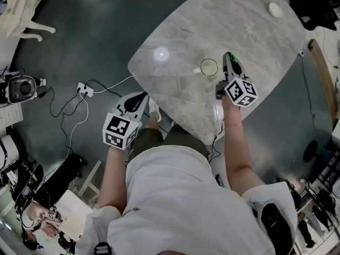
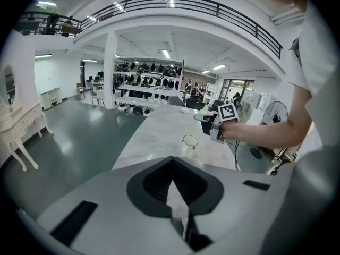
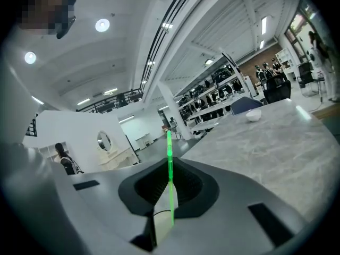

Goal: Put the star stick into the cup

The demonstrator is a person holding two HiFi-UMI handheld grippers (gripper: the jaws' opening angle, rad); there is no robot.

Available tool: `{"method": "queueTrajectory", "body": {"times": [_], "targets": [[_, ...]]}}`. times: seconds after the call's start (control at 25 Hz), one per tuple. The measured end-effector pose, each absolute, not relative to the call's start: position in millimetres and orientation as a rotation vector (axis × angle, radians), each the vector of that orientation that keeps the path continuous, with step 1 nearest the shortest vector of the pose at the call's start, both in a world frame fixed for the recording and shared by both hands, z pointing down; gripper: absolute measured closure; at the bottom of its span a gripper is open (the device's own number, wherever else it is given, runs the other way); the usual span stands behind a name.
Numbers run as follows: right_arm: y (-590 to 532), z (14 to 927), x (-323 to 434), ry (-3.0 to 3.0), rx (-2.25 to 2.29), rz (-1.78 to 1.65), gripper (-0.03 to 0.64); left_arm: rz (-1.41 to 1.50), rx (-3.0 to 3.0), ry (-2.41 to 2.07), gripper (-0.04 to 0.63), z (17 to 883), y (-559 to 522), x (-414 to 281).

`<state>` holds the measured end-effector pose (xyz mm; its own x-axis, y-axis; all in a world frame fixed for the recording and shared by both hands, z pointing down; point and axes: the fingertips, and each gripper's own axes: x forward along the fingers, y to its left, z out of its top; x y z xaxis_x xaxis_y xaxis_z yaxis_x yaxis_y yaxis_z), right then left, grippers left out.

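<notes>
Step in hand: bringing star stick to cup. Right gripper (image 3: pixel 169 191) clenched on green star stick (image 3: pixel 169 155), which juts ahead past its jaw tips (star end not made out). Clear cup (image 1: pixel 209 67) stands just left of right gripper on marble table (image 1: pixel 255 31). Left gripper (image 1: pixel 141 98) closed and empty, off the table edge. Next, likely: tip stick down over rim, then release.

Cup (image 1: pixel 209 67) on table (image 1: pixel 239 25), right gripper (image 1: pixel 228 56) just right, bowl (image 1: pixel 275 9) far corner

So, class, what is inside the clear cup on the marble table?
Nothing shows inside the clear cup; the marble table shows through it. The green star stick is clamped in the right hand-held gripper beside it. Nothing covers the cup's inside.
</notes>
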<state>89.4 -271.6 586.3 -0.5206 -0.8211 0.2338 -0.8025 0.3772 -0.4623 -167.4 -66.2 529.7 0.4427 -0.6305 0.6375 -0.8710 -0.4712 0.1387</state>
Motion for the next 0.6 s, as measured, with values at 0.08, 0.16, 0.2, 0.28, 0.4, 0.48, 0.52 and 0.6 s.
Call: {"method": "queueTrajectory", "body": {"times": [0.08,0.16,0.2,0.28,0.4,0.48,0.52,0.6], "targets": [[-276.3,590.9,94.3,2.563,-1.532,-0.859,0.591,0.715,2.240,-1.268,0.594,530.3,-64.3,-167.0],[-279.7,594.7,96.0,2.551,-1.532,-0.885,0.591,0.715,2.235,-1.273,0.594,531.0,-61.5,-168.6],[-280.2,595.6,95.7,2.545,-1.533,-0.893,0.591,0.714,2.233,-1.276,0.594,530.9,-59.5,-170.7],[-279.0,596.3,94.3,2.534,-1.541,-0.904,0.587,0.710,2.230,-1.282,0.594,529.9,-54.7,-175.7],[-273.3,596.4,91.3,2.518,-1.543,-0.933,0.566,0.702,2.231,-1.289,0.594,527.0,-46.6,-181.2],[-270.8,598.1,89.5,2.512,-1.541,-0.962,0.536,0.695,2.232,-1.290,0.594,526.1,-44.4,-182.1],[-272.0,601.0,89.9,2.509,-1.541,-0.977,0.526,0.693,2.232,-1.290,0.594,527.3,-46.2,-181.0],[-275.8,608.5,91.5,2.505,-1.543,-1.010,0.484,0.691,2.231,-1.287,0.594,531.4,-51.6,-177.3]]}}
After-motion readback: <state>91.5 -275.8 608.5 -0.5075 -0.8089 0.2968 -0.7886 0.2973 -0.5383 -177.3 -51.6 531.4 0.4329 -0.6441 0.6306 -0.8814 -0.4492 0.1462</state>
